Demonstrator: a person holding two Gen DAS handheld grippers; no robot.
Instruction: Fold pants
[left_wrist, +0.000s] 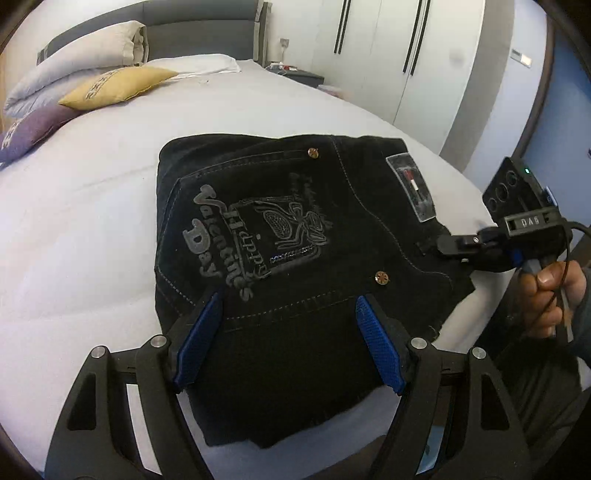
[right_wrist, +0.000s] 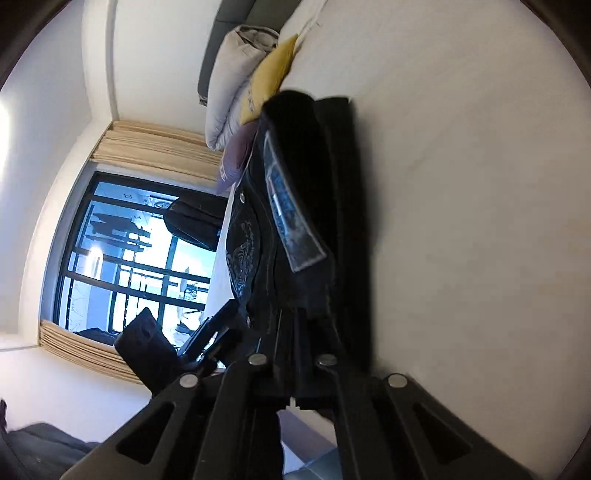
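Note:
Black denim pants (left_wrist: 280, 192), folded into a compact rectangle, lie on the white bed (left_wrist: 92, 229) with a printed back pocket and a brand patch facing up. My left gripper (left_wrist: 288, 299) hovers over their near edge, its blue pads (left_wrist: 199, 339) spread wide, one on each side of the fabric without pressing it. My right gripper (left_wrist: 448, 245), held by a hand (left_wrist: 554, 291), comes in from the right with its jaws closed on the waistband edge below the patch. In the right wrist view the pants (right_wrist: 295, 184) rise straight out of the closed right gripper (right_wrist: 306, 314).
A yellow cushion (left_wrist: 118, 86), a purple cushion (left_wrist: 33, 129) and grey pillows (left_wrist: 81, 55) are stacked at the head of the bed. White wardrobe doors (left_wrist: 388, 55) and a nightstand (left_wrist: 303, 75) stand beyond the bed. A window (right_wrist: 129, 258) with curtains faces the right wrist camera.

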